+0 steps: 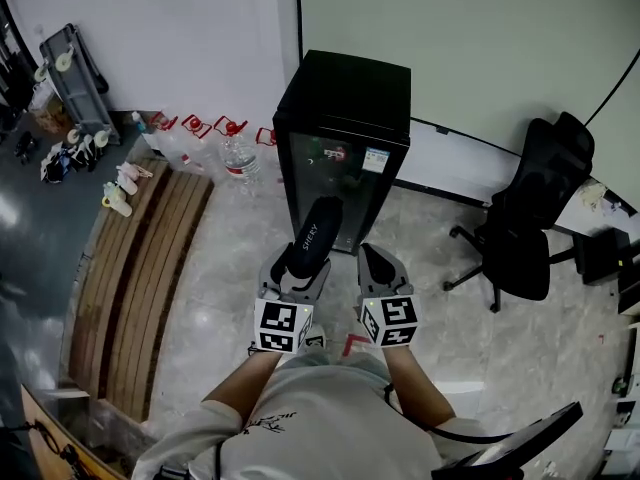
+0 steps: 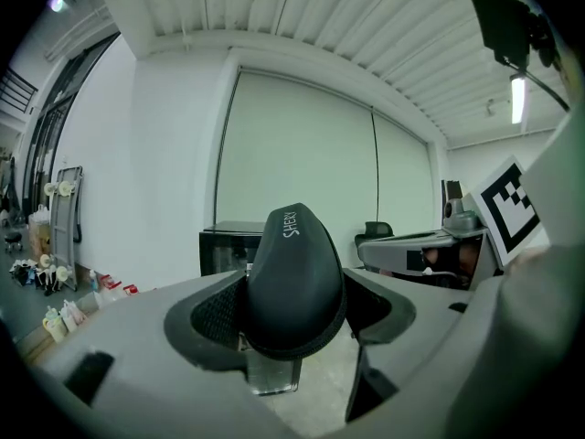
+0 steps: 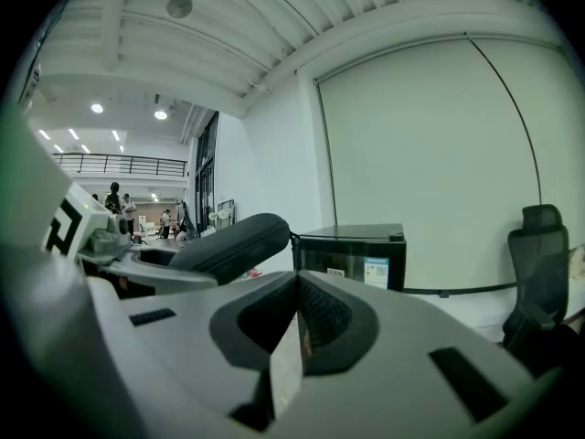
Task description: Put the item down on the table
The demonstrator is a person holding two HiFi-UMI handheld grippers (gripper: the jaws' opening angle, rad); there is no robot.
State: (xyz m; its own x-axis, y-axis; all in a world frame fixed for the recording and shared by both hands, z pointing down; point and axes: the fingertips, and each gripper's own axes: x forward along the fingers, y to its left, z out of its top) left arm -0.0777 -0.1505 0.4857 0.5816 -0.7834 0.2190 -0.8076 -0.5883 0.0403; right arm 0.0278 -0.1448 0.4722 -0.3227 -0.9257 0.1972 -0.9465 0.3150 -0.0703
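Observation:
A black oblong case [image 1: 314, 236] printed "SHERY" stands tilted up between the jaws of my left gripper [image 1: 296, 266], which is shut on its lower end. In the left gripper view the case [image 2: 292, 277] fills the gap between both pads, its top pointing away. My right gripper [image 1: 381, 271] hangs beside it on the right, shut with nothing in it. The right gripper view shows its jaws [image 3: 294, 323] pressed together and the case [image 3: 230, 245] off to the left. Both are held above the floor, in front of a black mini fridge [image 1: 345, 138].
A wooden slatted bench [image 1: 140, 278] runs along the left with small bottles [image 1: 118, 193] at its far end. Water bottles [image 1: 238, 158] stand by the wall. A black office chair [image 1: 530, 228] is at the right, another chair's edge [image 1: 520, 446] at bottom right.

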